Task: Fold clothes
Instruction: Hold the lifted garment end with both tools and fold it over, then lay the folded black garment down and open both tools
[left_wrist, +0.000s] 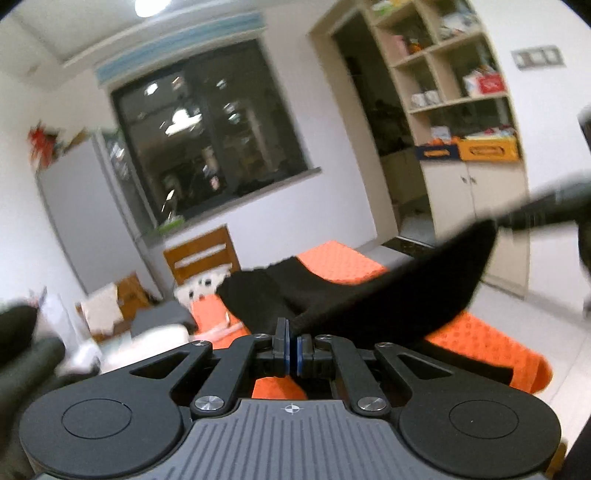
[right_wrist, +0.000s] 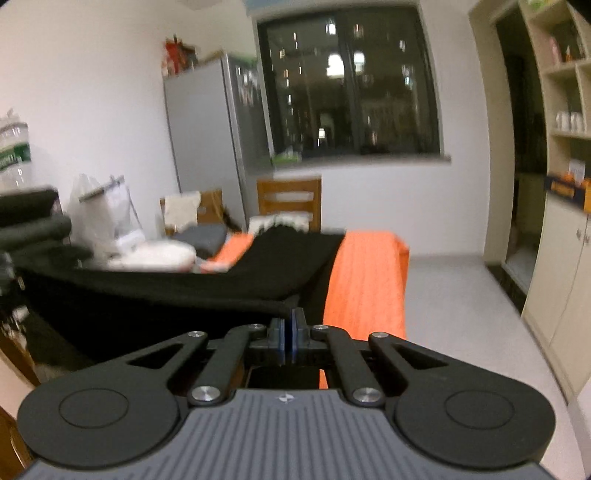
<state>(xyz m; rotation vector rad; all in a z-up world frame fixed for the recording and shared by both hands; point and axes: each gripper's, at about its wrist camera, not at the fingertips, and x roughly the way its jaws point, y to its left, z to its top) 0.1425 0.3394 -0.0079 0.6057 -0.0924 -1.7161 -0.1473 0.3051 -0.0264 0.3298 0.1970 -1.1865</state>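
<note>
- No writing reads clearly: the yellow crate (left_wrist: 487, 148) and blue crate (left_wrist: 436, 151) on the shelf (left_wrist: 448, 99) carry label patches too blurred to read, and so does the green-labelled bottle (right_wrist: 13, 155) at the left edge of my right view.
- The shelf cubbies hold boxes and a row of white cups (left_wrist: 424, 98); what is in the boxes I can't make out. The cabinet doors (left_wrist: 476, 199) below are shut.
- My left tongs (left_wrist: 291, 341) are closed, pinching an edge of the black garment (left_wrist: 399, 291), which lifts off to the right in a taut flap.
- My right tongs (right_wrist: 287, 334) are closed too, with the garment's (right_wrist: 184, 291) edge pinched between them; the cloth stretches away to the left.
- The rest of the garment lies on the orange cover (left_wrist: 343, 266) of the table, trailing back toward the wooden chair (left_wrist: 201, 253).
- A grey folded item (right_wrist: 201, 236) and a white bundle (right_wrist: 155, 256) sit at the table's far left, smeared by blur.
- My other tool (left_wrist: 554, 206) shows only as a dark blurred shape at the right of the left view.
- The fridge (right_wrist: 205, 147) has things on top, too blurred to name.
- The window (right_wrist: 351, 85) shows only lights in the dark.
</note>
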